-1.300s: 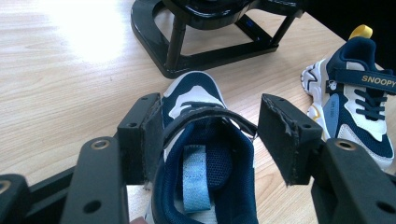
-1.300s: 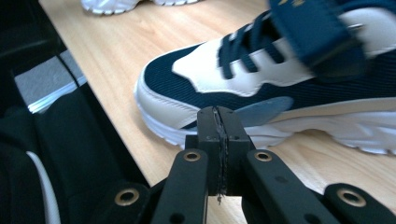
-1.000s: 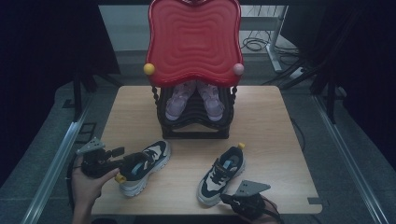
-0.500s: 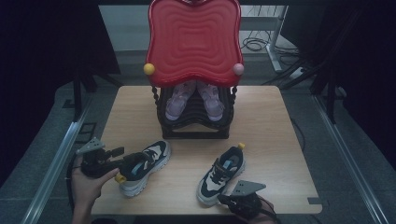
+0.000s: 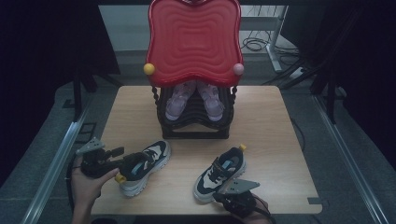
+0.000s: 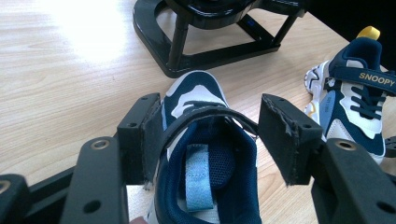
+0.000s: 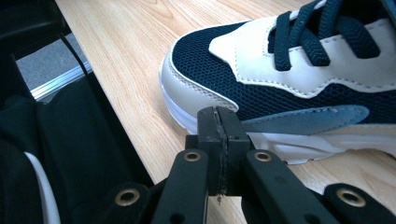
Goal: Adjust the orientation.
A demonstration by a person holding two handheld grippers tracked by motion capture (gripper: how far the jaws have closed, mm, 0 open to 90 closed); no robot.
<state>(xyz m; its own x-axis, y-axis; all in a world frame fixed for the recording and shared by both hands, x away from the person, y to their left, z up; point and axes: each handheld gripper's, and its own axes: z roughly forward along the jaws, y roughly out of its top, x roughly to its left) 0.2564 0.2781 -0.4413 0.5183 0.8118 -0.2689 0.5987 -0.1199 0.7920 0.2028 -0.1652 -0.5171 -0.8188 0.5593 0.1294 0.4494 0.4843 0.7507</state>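
High view: two navy-and-white shoes lie on the table (image 5: 280,121) before the black rack (image 5: 194,122), my hands at the near edge. Left gripper view: my left tongs (image 6: 212,135) gape wide astride the left shoe (image 6: 205,172)'s heel collar, apparently ready to clamp. Right gripper view: my right tongs (image 7: 218,122) are closed empty by the right shoe (image 7: 299,79)'s sole.
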